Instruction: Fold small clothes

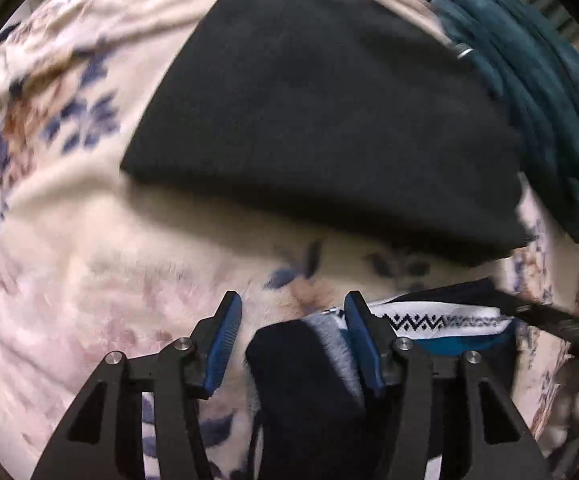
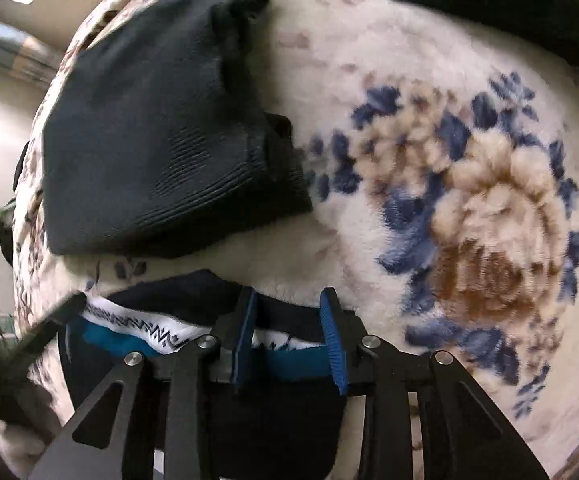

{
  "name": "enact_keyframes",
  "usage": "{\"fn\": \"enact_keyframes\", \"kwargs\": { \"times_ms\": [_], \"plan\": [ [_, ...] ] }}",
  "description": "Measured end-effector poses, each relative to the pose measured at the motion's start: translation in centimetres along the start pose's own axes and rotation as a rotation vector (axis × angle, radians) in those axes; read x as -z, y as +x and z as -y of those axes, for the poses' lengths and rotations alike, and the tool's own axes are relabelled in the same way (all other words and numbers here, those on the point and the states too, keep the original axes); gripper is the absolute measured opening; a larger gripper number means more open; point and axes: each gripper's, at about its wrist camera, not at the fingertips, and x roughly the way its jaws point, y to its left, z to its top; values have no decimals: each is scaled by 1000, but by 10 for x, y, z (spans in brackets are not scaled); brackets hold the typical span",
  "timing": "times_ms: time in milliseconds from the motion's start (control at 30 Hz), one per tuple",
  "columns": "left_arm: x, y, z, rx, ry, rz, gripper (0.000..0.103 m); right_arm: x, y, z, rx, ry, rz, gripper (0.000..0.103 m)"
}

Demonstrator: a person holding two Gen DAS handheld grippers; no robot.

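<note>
- I have the navy garment with a white zigzag-patterned band (image 1: 441, 320) on the floral fleece blanket (image 1: 69, 280), under both grippers.
- Left gripper (image 1: 293, 340) and right gripper (image 2: 291, 340): jaws apart, straddling cloth, not pinching.
- I'd pinch both edges evenly, clear of the folded black cloth (image 1: 321, 120).

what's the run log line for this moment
left gripper: open over patterned garment | right gripper: open over it | dark folded garment: on floral blanket

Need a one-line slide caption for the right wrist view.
Right gripper, open, straddles a navy garment with white patterned, blue-lined waistband on a cream floral fleece blanket; folded black cloth behind.
</note>
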Motion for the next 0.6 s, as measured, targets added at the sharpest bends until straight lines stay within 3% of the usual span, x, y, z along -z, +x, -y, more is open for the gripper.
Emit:
{"fn": "enact_keyframes", "kwargs": {
  "times_ms": [67, 100, 167, 300, 433, 533, 600],
  "plan": [
    [8, -16, -8, 49, -53, 25, 51, 4, -19, 1, -34, 12, 27, 37],
    [12, -29, -10, 65, -68, 46, 51, 8, -30, 2, -52, 11, 39, 52],
    [26, -65, -12, 109, -82, 97, 51, 26, -58, 8, -129, 11, 59, 69],
    [62, -131, -11, 165, -69, 178, 52, 74, -100, 11, -219, -26, 41, 70],
    [123, -185, -18, 149, -57, 243, 57, 137, -131, 25, -258, -15, -11, 76],
    [168, -203, -17, 194, -79, 209, 57, 188, -150, 35, -256, 17, -51, 76],
    [201, -209, -18, 218, -80, 141, 57, 230, -166, 43, -237, 34, -66, 76]
  ]
}}
